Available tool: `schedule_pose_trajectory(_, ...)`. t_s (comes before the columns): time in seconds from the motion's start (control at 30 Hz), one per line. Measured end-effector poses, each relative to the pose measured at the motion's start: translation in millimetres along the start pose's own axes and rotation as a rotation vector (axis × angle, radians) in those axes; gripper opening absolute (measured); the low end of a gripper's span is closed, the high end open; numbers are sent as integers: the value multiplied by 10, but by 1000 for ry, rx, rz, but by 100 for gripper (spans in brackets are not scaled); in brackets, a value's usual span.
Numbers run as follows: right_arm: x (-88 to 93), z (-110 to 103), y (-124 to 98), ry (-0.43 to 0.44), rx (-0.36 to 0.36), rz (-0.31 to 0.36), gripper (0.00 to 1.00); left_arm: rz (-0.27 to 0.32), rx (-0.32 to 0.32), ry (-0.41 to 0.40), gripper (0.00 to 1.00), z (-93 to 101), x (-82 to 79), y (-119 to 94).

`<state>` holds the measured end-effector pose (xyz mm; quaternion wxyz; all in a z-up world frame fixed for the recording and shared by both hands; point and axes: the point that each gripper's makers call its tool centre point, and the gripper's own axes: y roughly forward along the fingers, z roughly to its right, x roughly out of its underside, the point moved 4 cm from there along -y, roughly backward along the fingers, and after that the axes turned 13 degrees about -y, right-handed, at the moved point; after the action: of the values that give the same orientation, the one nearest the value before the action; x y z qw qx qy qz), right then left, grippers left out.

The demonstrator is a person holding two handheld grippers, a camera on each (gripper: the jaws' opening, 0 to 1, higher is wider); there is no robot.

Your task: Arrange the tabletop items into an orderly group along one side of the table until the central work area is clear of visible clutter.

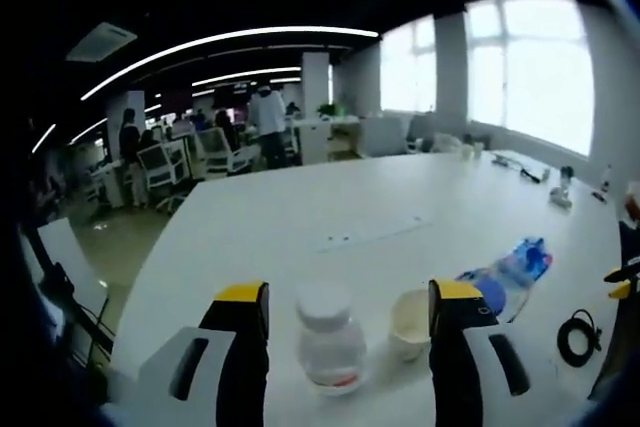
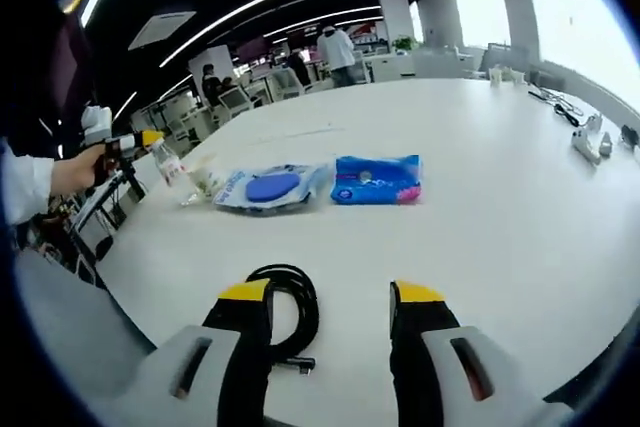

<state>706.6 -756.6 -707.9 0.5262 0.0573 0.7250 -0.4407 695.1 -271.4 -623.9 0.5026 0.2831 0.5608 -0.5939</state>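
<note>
Left gripper view: left tool (image 1: 348, 322) wide open, holding nothing, jaws standing either side of a clear bottle with white cap (image 1: 328, 339) upright on the white bench (image 1: 330, 212). The bottle sits between the jaws, nearer the left one; contact cannot be told. Just right of the bottle, a small white cup (image 1: 409, 322), partly hidden behind the right jaw. Beyond it a clear pouch with blue disc (image 1: 487, 289), then a blue packet (image 1: 527, 259) lying flat. Coiled black cable (image 1: 578, 336) near the right edge of the view.

Right gripper view: right tool (image 2: 330, 319) open, empty, hovering low over the bench near edge. The black cable lies just beside the left jaw, partly behind it. Farther out, in a row across the bench: bottle, cup, pouch, blue packet, pouch and packet nearly touching. The left tool shows at far left, held by a hand (image 2: 78, 172) with a white sleeve, at the bottle. Office chairs (image 1: 160, 167) and people in the background.
</note>
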Motion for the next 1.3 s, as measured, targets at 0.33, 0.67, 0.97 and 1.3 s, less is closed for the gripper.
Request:
schedule_pose_trajectory(0.33,111,33,-130,39,45,-4,42,-27,-50,-45,31,-88,40,43)
schedule_pose_trajectory(0.67,246,125,-192,74,90,-22,41,-37,-108,-64,18,-173,12,59)
schedule_pose_trajectory(0.97,249,143,-203,88,103,-12,40,-35,-171,-159,17,-200,25,116)
schedule_pose_trajectory(1.3,328,198,-270,129,126,-10,40,-16,-156,-141,17,-24,4,137)
